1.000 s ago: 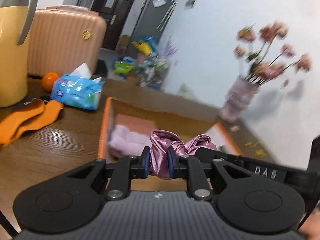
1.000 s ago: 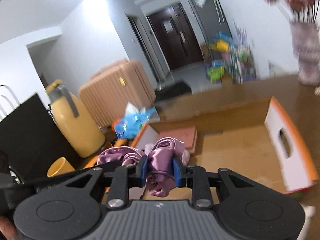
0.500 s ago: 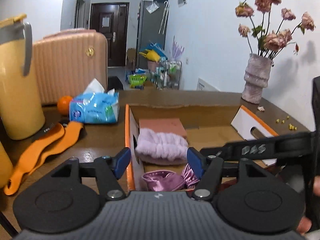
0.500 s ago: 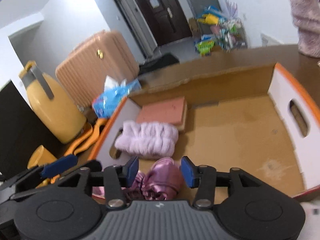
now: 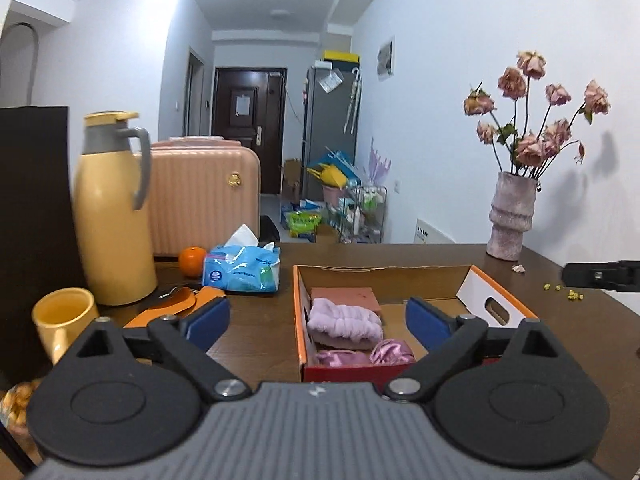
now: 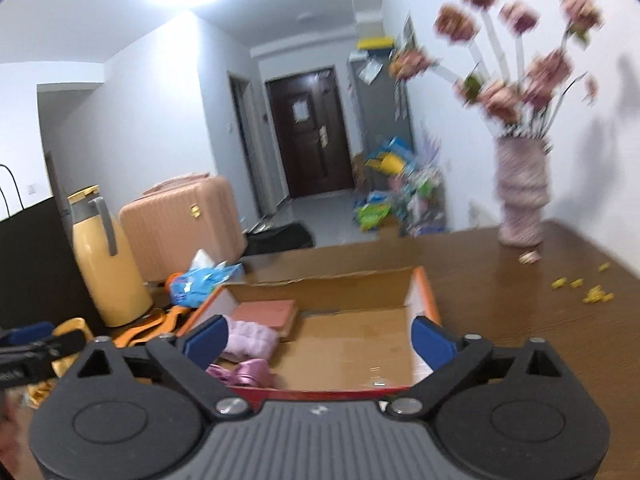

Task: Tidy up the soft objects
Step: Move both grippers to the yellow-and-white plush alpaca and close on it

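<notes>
Tabletop mug [image 5: 64, 318] (left view only)

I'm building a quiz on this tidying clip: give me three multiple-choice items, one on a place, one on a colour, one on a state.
1. Where is the satin scrunchie?
A. in the box's near corner
B. beside the thermos
C. in a gripper

2. What colour is the mug?
A. blue
B. yellow
C. white

3. How is the left gripper?
A. shut on cloth
B. open, empty
C. shut, empty

Answers: A, it lies inside the box, in front of the fluffy lilac cloth; B, its rim and wall are yellow; B, its jaws have just been opening and nothing sits between them.
</notes>
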### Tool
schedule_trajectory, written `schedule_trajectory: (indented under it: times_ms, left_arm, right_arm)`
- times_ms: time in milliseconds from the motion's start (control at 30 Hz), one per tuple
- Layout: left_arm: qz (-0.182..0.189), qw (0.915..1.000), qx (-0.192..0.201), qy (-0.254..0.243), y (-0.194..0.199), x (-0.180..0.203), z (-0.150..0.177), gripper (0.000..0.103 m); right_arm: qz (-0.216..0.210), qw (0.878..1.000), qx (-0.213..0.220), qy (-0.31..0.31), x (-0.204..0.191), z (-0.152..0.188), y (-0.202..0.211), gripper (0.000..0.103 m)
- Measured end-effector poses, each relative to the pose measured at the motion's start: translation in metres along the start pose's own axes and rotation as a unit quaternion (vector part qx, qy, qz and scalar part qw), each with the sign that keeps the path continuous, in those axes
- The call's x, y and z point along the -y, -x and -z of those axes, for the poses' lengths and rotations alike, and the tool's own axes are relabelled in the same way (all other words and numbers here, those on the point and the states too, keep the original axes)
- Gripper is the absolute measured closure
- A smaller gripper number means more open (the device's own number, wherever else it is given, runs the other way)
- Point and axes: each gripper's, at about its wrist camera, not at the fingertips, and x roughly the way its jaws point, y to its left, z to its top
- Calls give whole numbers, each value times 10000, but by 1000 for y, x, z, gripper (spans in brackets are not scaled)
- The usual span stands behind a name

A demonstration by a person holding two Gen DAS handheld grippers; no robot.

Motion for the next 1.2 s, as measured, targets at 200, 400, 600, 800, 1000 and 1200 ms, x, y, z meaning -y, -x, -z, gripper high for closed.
schedule_trajectory:
  times_ms: [200, 400, 600, 800, 1000, 1200]
  left_arm:
    - [-38, 9997, 210, -79, 42, 13, 10, 1]
    - [-211, 9993, 287, -74, 79, 22, 42, 0]
    - [431, 9986, -5, 311, 112, 25, 89, 0]
    - [538, 9980, -287, -168, 114, 44, 117, 0]
    - [624, 9976, -268, -109, 115, 46, 119, 0]
    - [709, 9965, -436, -106, 104, 50, 125, 0]
  right_arm:
    - [259, 9982, 472, 280, 6, 11, 55, 0]
    - [231, 9973, 604, 360, 12, 41, 104, 0]
    - [30, 9960, 753, 486, 5, 100, 145, 0]
    - [-389, 9971, 646, -14, 13, 136, 159, 0]
    - [-92, 9979, 637, -49, 17, 137, 157, 0]
    - [-4, 9992, 386, -111, 21, 146, 142, 0]
